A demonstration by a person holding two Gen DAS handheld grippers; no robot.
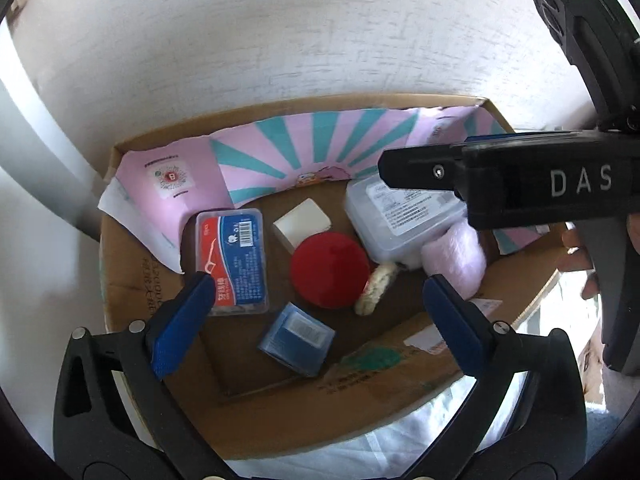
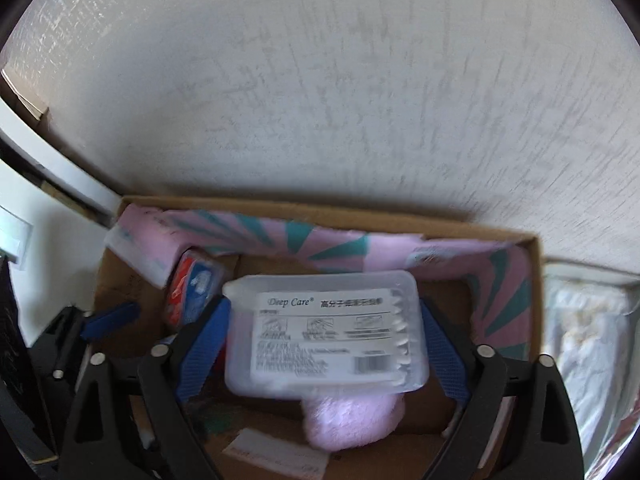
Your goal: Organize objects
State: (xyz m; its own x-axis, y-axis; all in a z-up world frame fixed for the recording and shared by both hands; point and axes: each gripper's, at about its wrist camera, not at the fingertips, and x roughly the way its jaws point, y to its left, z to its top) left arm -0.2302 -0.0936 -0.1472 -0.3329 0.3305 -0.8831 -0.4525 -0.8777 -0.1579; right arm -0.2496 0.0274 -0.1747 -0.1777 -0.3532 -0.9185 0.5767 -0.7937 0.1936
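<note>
A cardboard box (image 1: pixel 128 280) holds a blue-red floss pick case (image 1: pixel 232 256), a white block (image 1: pixel 302 222), a red round lid (image 1: pixel 329 268), a rope knot (image 1: pixel 376 288), a small blue case (image 1: pixel 298 338), a pink fluffy puff (image 1: pixel 454 258) and a clear cotton swab box (image 1: pixel 400 216). My left gripper (image 1: pixel 316 300) is open above the box, empty. My right gripper (image 2: pixel 324 332) has its blue pads (image 2: pixel 204 336) on both sides of the swab box (image 2: pixel 324 332), which rests on the puff (image 2: pixel 352 420). The floss case (image 2: pixel 194 292) lies to its left.
A pink-and-teal printed paper (image 1: pixel 280 156) lines the box's far wall. A white textured wall (image 1: pixel 280 40) stands behind the box. White cloth (image 2: pixel 588 340) lies to the right of the box. The left gripper (image 2: pixel 108 320) shows at the left in the right wrist view.
</note>
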